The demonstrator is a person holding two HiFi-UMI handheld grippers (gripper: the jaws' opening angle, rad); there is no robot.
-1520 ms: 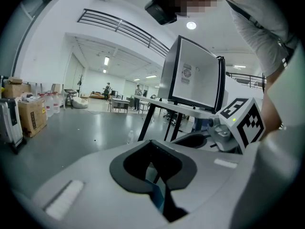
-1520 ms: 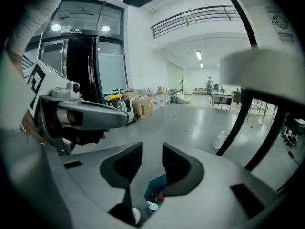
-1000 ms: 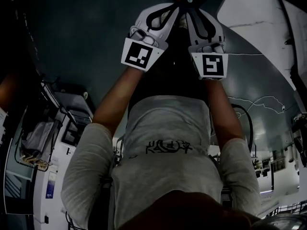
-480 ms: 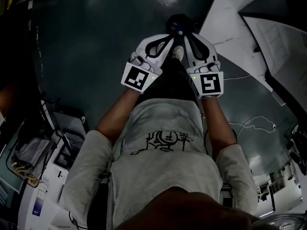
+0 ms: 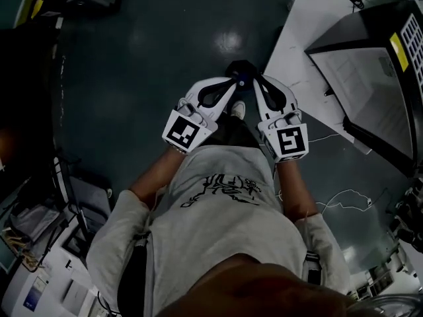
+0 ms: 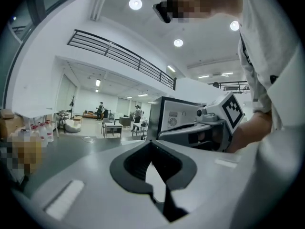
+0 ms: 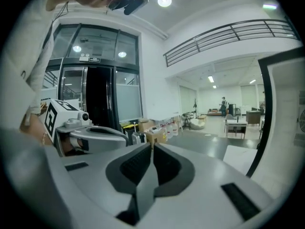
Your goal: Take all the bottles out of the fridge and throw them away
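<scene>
The fridge (image 5: 370,78) is a dark, boxy cabinet with a yellow label on one edge, at about 2 o'clock in the head view. It stands on a pale flat sheet (image 5: 310,38), and its inside cannot be seen from here. No view shows a bottle at it; the only ones in sight are white jugs (image 6: 43,130) far across the hall, at 9 o'clock in the left gripper view.

The left gripper (image 5: 230,86) has its jaws pressed together, with nothing between them. The right gripper (image 5: 258,84) has just been closing – its jaws are now all but together, and empty too. The two sit side by side, tips nearly meeting at 12 o'clock from the person's grey printed shirt (image 5: 225,223). Their shells are smooth white plastic and the pads are matte black and curved. Each carries a cube with black-and-white square markers.

Below is a dark, glossy floor (image 5: 145,65), with a thin white cable (image 5: 344,197) looping across it at 4 o'clock.
</scene>
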